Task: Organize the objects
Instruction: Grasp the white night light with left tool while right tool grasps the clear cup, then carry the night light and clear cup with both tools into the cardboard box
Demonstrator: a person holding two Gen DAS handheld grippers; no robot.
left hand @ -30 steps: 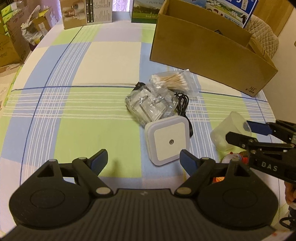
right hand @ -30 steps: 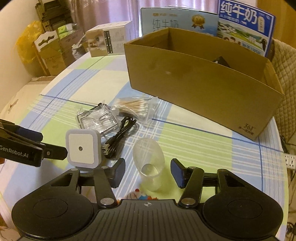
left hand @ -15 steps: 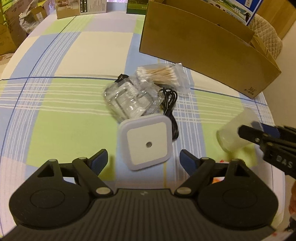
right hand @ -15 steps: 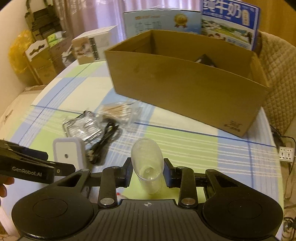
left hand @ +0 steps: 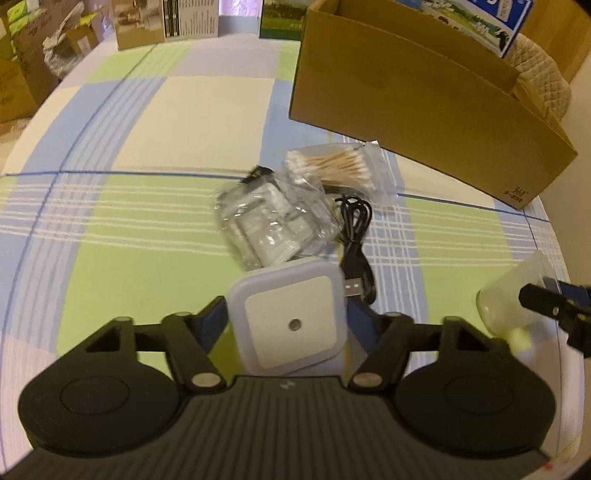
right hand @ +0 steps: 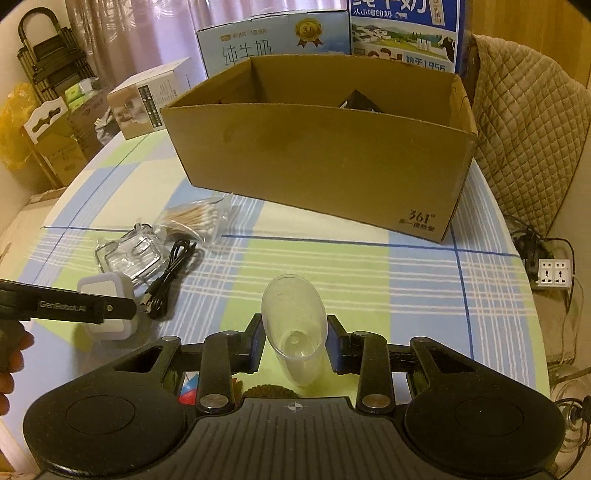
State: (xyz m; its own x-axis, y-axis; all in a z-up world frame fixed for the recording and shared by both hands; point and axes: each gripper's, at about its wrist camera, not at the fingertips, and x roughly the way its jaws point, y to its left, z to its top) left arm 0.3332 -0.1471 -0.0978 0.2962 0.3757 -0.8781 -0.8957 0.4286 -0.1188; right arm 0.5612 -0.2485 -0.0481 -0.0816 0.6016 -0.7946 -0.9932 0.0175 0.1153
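Note:
A white square night light (left hand: 291,325) lies on the checked tablecloth between the fingers of my left gripper (left hand: 286,318). The jaws are closing and the blue pads meet its two sides. In the right wrist view the same night light (right hand: 107,310) sits at far left, with a left gripper finger (right hand: 74,306) lying across it. My right gripper (right hand: 295,341) is shut on a clear plastic cup (right hand: 291,314), mouth tilted forward. From the left wrist the cup (left hand: 509,299) shows at far right. An open cardboard box (right hand: 317,155) stands behind.
A bag of cotton swabs (left hand: 336,166), a clear plastic packet (left hand: 273,229) and a black USB cable (left hand: 354,236) lie mid-table. Milk cartons (right hand: 402,33) and a white box (right hand: 147,99) stand at the back. A quilted chair (right hand: 524,140) and a power strip (right hand: 554,271) are right.
My left gripper came forward and down over the night light and its jaws narrowed onto it. The right gripper closed on the cup and carried it nearer the box.

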